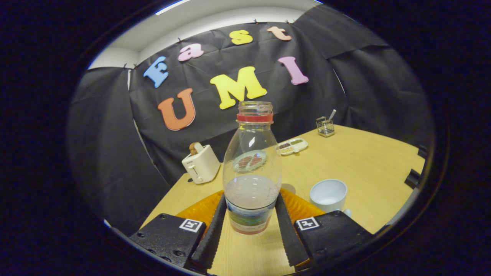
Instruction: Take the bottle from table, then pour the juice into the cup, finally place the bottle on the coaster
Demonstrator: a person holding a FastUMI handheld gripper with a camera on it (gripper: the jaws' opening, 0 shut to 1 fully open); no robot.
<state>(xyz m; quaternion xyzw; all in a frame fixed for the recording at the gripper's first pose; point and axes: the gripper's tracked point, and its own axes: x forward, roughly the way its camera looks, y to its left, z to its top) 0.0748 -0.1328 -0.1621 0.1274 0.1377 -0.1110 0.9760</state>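
Observation:
A clear plastic bottle (251, 168) with a red neck ring and no cap stands upright between my fingers. It holds a pale liquid in its lower part, above a coloured label. My gripper (251, 200) is shut on the bottle, with both black pads (215, 224) pressing its lower sides. An orange coaster (201, 210) lies on the table just behind the fingers, spreading out to both sides of the bottle. I cannot tell whether the bottle's base touches it. A white cup (328, 194) stands upright to the right of the bottle, beyond the right finger.
On the wooden table (364, 165), a white toaster (201, 164) with a slice of bread sits at the far left edge. A small divided white dish (292, 146) and a wire holder (325, 127) stand farther back, near the black cloth wall.

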